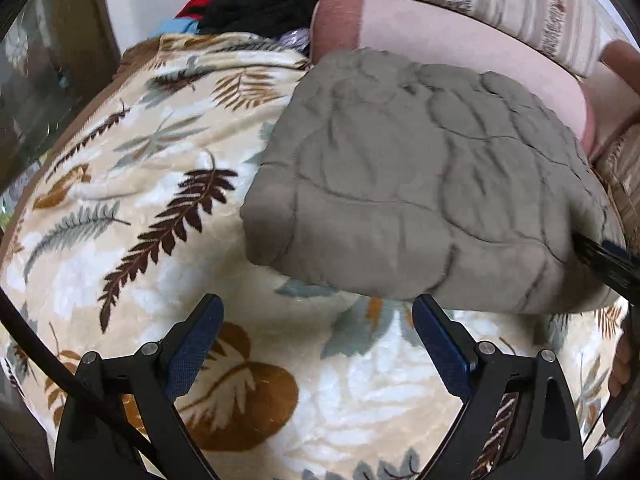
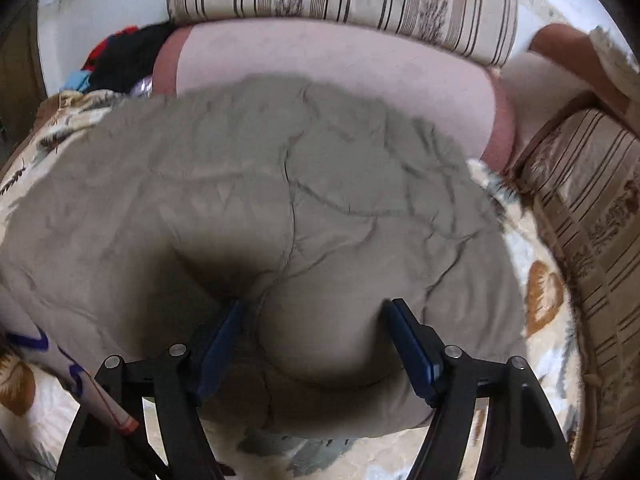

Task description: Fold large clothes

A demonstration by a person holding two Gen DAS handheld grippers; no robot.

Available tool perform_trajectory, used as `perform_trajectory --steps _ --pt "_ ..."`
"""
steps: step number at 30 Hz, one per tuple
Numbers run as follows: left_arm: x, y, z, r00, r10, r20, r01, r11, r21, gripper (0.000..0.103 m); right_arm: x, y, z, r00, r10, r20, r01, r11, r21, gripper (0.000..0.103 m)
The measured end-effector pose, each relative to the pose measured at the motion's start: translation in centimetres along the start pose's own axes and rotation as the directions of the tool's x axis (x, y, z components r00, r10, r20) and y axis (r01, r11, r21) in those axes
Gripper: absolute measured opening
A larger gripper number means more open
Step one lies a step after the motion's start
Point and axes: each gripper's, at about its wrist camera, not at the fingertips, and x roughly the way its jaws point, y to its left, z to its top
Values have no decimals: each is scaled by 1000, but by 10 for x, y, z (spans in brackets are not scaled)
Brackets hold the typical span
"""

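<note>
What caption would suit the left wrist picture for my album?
Open left tool hovers over a leaf-print blanket, just short of the folded grey quilt.

Left gripper point(image 1: 318, 336) frame: matte black, angular linkage arms fanning out from the lower edge of the left wrist view.
Left gripper pads point(image 1: 196, 350): dark blue, flat, with a fine woven texture.
Screws: round silver pivot heads, two on each side of either gripper.
Cable point(image 1: 60, 376): thick, black, curved across the lower left corner.
Right gripper point(image 2: 314, 336) frame: the same matte black linkage shape.
Right gripper pads point(image 2: 412, 350): dark blue, long, rectangular, black-backed.
Skin point(image 1: 622, 368): bare fingers showed at the right edge, blurred.
</note>
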Motion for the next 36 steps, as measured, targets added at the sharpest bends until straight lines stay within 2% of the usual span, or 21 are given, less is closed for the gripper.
perform_trajectory --steps 3,5,7,9,11,14,17,19,22,24,26,27,29,30,32,34,36 --pt "9 4 7 1000 -18 -12 17 1000 -24 95 -5 -38 -7 997 76 -26 -72 990 122 82" --pt "10 3 13 1000 -28 2 28 999 -22 95 -16 -64 -10 994 106 0 -104 974 204 82" --pt "12 -2 21 999 -37 23 37 999 -12 95 -27 -83 -8 995 86 42 -94 967 236 82" --pt "21 -9 31 999 -25 23 25 1000 9 95 -29 -90 -3 997 52 59 -63 975 212 82" --pt "35 -13 40 1000 -21 5 21 1000 15 95 -20 -95 1 999 19 49 -28 982 187 82" --pt "51 -8 50 999 -32 -16 32 999 -2 103 4 -107 2 1000 -17 8 15 977 211 82" --pt "58 2 60 994 -95 -46 94 995 -25 103 26 -125 -2 1000 -11 -12 14 969 248 81" --pt "48 13 66 991 -133 -12 132 990 -51 102 29 -132 -1 1000 -27 -17 30 965 262 81" --pt "35 39 77 991 -124 44 129 986 -110 102 18 -145 5 1000 -27 2 25 959 281 81" --pt "34 51 83 992 -119 50 125 982 -140 102 6 -155 5 1000 -22 23 14 953 304 82" --pt "38 52 89 995 -84 47 90 989 -119 102 -1 -155 4 999 -7 34 -4 950 311 82" --pt "44 49 92 998 -38 43 42 995 -96 102 -1 -152 4 999 5 34 -15 952 306 82" --pt "60 45 92 1000 -3 -6 3 996 -89 102 5 -142 6 1000 15 20 -20 958 285 82" --pt "74 44 91 998 -5 -58 -2 994 -108 102 12 -137 6 1000 5 5 -6 961 275 83" --pt "82 50 89 995 -24 -92 9 988 -152 102 26 -130 5 1000 -11 -26 18 964 266 88" --pt "76 57 89 995 -47 -88 30 982 -187 102 34 -128 4 999 -9 -53 22 965 260 89" --pt "61 62 88 997 -66 -48 56 981 -184 102 24 -131 4 999 -1 -35 11 963 268 90"
